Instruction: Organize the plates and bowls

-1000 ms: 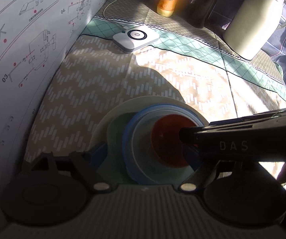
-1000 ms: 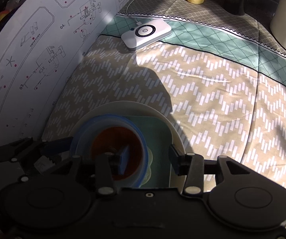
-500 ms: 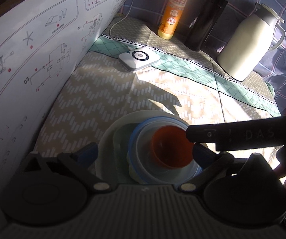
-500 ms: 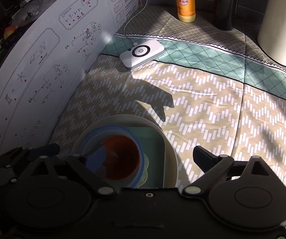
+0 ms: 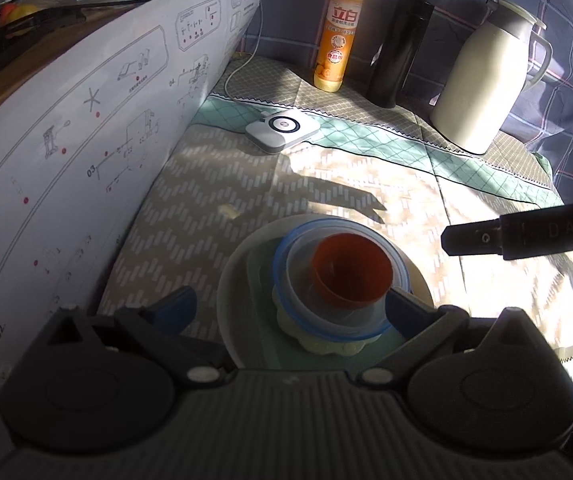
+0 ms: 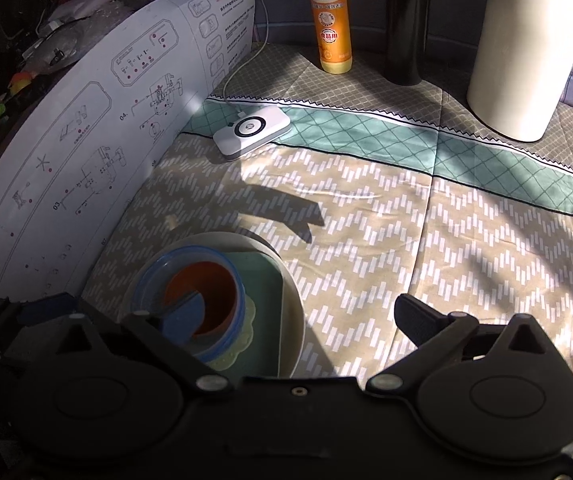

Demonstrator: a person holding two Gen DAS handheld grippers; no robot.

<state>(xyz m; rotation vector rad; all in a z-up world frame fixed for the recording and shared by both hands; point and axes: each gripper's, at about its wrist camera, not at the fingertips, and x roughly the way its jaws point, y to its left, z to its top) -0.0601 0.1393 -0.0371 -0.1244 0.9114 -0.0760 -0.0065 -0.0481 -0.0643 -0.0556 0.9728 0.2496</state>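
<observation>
Both tools have pulled back and up from the nested stack over the last second, and the right hand-held gripper (image 6: 300, 322), which was closed around the orange cup (image 5: 350, 270), now stands released and empty. The left hand-held gripper (image 5: 290, 304) is also released, the stack just ahead between its fingers. The cup sits in the blue-rimmed bowl (image 5: 340, 322) on the white plate (image 5: 238, 280) on the desk (image 6: 426, 240); stacking looks complete.
</observation>
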